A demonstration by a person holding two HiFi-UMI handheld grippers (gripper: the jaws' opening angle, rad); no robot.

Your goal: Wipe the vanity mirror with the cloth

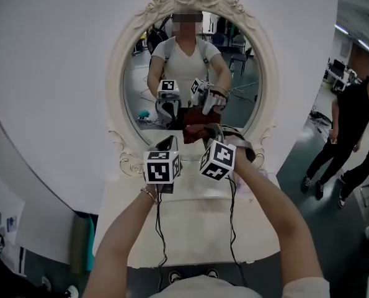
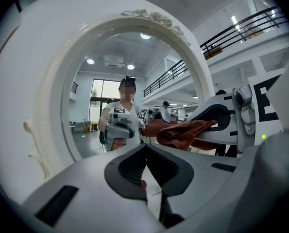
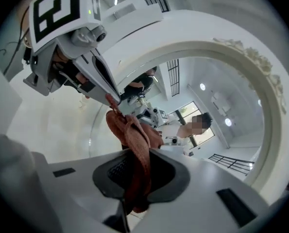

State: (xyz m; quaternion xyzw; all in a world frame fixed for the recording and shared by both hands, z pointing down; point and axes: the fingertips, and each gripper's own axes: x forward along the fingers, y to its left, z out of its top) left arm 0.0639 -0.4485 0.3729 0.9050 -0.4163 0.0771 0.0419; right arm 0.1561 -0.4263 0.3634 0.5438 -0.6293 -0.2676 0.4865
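The oval vanity mirror [image 1: 190,54] in its ornate white frame [image 1: 118,85] stands upright on a white table [image 1: 196,228]. A rust-red cloth [image 1: 195,133] hangs in front of the glass's lower edge, stretched between both grippers. My right gripper [image 3: 134,171] is shut on one end of the cloth [image 3: 137,149], which runs up out of its jaws. My left gripper [image 3: 111,99] pinches the other end at its fingertips. In the left gripper view its own jaws [image 2: 145,154] are closed, and the cloth [image 2: 183,132] bunches at the right gripper [image 2: 210,127]. The glass reflects both grippers.
Two people [image 1: 345,135] stand on the floor to the right. Black cables [image 1: 161,228] trail from the grippers over the tabletop toward me. Papers [image 1: 1,219] lie at lower left, and a teal object [image 1: 88,244] stands beside the table's left side.
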